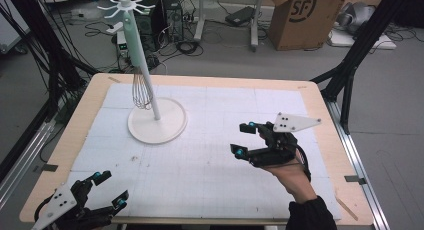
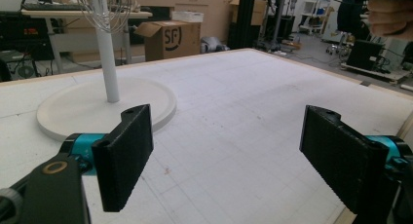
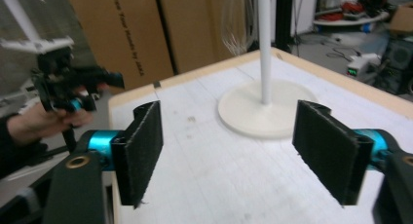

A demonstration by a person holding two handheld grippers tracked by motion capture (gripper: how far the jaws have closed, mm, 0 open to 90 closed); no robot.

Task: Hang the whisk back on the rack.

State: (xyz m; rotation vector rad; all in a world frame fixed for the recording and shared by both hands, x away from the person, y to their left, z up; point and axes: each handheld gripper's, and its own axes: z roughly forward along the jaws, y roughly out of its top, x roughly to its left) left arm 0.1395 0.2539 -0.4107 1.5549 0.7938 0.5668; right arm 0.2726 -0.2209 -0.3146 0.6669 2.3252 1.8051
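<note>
I see the whisk [image 1: 142,91] hanging on the white stand [image 1: 157,121], upper left; my right gripper [image 1: 244,140] centre-right and left gripper [image 1: 111,190] bottom left gape wide, empty, well apart from it.

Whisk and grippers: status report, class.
Left gripper open, empty. Right gripper open, empty. Whisk hanging on white stand. Nothing between.

**Stand at the far left, grippers at the near edge and right**

A stand [image 1: 156,121] sits on the mat [image 1: 210,155] toward the tabletop's [image 1: 320,135] far-left part, a whisk [image 1: 142,92] hanging beside its pole. The left gripper [image 1: 111,190] is at the near-left corner; the right gripper [image 1: 243,139] is right of centre.
</note>
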